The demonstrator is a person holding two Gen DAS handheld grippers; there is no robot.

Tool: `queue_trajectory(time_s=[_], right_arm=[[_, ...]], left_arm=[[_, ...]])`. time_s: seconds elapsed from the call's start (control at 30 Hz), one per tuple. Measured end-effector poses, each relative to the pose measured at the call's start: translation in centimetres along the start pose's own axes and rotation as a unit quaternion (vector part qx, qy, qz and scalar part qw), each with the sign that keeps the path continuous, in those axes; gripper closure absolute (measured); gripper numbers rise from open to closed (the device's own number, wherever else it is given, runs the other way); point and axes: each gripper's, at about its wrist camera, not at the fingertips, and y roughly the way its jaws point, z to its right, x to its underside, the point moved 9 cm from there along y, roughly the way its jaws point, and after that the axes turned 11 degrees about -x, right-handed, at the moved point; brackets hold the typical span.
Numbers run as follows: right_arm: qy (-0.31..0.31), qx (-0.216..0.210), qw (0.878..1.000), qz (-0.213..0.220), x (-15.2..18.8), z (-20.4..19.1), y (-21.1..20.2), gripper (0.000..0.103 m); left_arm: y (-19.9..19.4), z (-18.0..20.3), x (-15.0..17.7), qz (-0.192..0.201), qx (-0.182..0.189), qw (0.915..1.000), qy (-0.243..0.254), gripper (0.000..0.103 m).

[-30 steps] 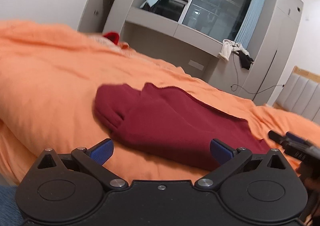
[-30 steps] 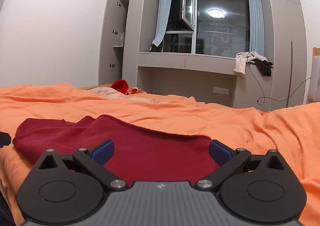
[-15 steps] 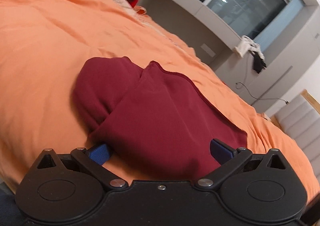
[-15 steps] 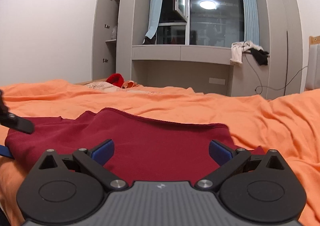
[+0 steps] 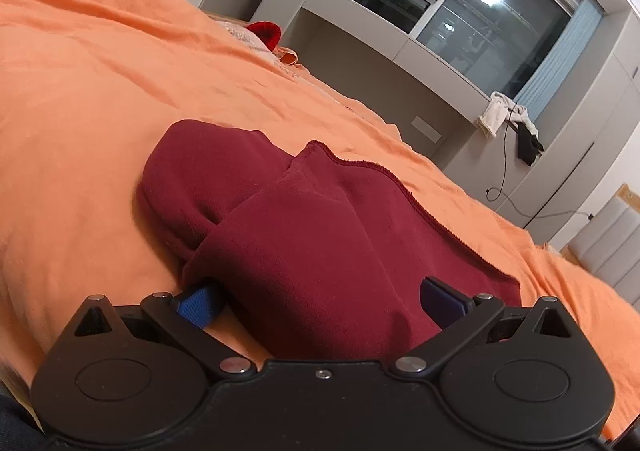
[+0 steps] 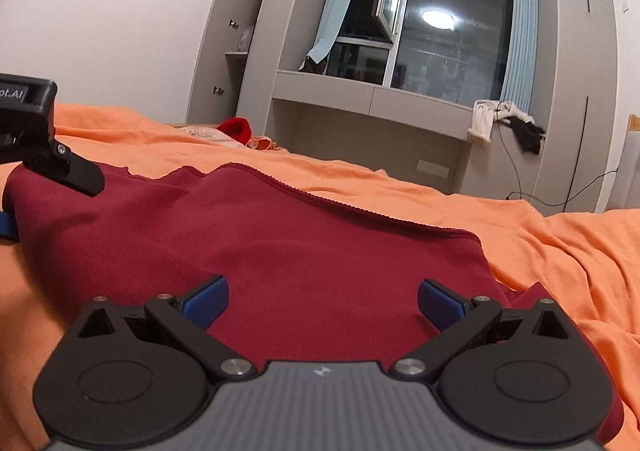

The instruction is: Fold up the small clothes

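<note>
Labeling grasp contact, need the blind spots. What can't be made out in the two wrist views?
- Left wrist view: near hem of the maroon garment is hidden behind the left claw body, so contact is unclear.
- Right wrist view: the garment's near edge runs under the right claw body.
- Right wrist view: left claw is cut off by the frame edge; only one finger shows.
- Both views: garment type unreadable, folds hide it.

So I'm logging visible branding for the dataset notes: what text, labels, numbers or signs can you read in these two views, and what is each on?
"ot.AI": white letters on the black body of the left gripper, cut off by the right wrist view's left edge, so the word's start is missing.
A small pale emblem on the right gripper body: too small to read.
Nothing readable on the dark red garment.
</note>
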Motion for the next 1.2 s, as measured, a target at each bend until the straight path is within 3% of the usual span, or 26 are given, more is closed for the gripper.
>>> queue_trajectory(time_s=[0.6, 0.77, 0.97, 1.13, 1.2], right_arm=[[0.0, 0.003, 1.0, 0.019, 0.3, 0.4, -0.3, 0.0], [0.003, 0.003, 1.0, 0.02, 0.3, 0.5, -0.4, 0.0], [0.003, -0.006, 0.999, 0.037, -0.8, 0.7, -1.1, 0.0], [-0.022, -0.006, 1.0, 0.018, -0.6, -0.2, -0.6, 0.0], [-0.012, -0.014, 1.0, 0.017, -0.8, 0.1, -0.7, 0.0]], left_arm=[[0.0, 0.4, 0.5, 0.018, -0.024, 0.9992, 0.028, 0.001], [0.0, -0.1, -0.1, 0.03, -0.03, 0.9991, -0.008, 0.002], [-0.4, -1.2, -0.6, 0.048, -0.043, 0.9968, -0.047, 0.024], [-0.2, -1.8, -0.9, 0.046, -0.062, 0.9959, -0.048, 0.058], [-0.1, -1.9, -1.1, 0.043, -0.069, 0.9954, -0.051, 0.062]])
